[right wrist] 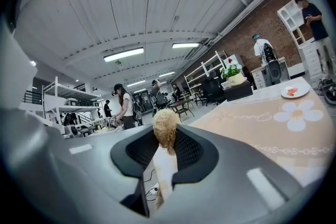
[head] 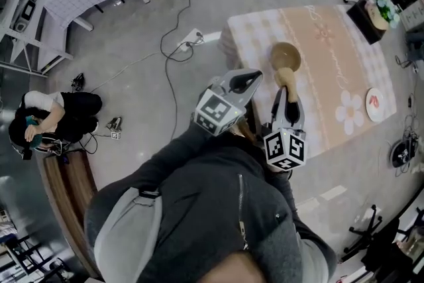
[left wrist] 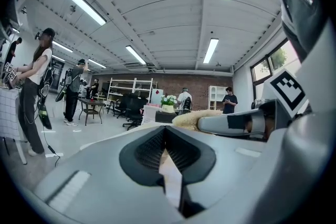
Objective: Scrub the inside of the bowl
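A tan bowl stands on the peach cloth of the table. My right gripper is shut on a pale fibrous scrubber, whose tuft lies just at the bowl's near rim in the head view. In the right gripper view the scrubber sticks up between the jaws of the right gripper. My left gripper is shut with nothing in it, over the table's near left edge, apart from the bowl. In the left gripper view the left gripper has its jaws together, and the scrubber shows beyond them.
A white plate with something red lies on the table's right side, the same plate showing in the right gripper view. A power strip and cables lie on the floor left of the table. A person crouches at far left.
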Available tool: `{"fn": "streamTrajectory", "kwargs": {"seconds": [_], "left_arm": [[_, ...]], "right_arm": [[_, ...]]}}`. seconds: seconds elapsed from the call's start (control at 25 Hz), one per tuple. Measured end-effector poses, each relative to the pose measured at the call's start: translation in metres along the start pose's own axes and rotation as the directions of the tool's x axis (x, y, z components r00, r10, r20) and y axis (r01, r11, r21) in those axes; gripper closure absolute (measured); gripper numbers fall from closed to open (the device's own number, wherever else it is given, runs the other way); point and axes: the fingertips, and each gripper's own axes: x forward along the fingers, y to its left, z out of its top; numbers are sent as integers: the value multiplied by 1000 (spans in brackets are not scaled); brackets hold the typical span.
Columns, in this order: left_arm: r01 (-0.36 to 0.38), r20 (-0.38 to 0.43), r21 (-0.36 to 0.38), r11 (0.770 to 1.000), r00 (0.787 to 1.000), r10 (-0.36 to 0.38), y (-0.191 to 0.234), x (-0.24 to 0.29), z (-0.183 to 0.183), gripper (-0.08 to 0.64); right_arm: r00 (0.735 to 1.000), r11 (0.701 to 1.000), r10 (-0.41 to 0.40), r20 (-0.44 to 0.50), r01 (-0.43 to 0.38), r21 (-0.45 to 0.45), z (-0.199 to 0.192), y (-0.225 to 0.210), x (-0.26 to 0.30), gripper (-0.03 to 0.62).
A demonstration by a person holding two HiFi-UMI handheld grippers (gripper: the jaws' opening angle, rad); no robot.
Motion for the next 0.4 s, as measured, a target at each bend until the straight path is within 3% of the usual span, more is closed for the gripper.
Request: {"fn": "streamTrajectory", "kwargs": {"seconds": [0.4], "left_arm": [[-11,-15,5,1000,1000,11,1,-3,-3,549]], "right_arm": [[1000,1000,22,-18,-21,12,-5,5,5,509]]}}
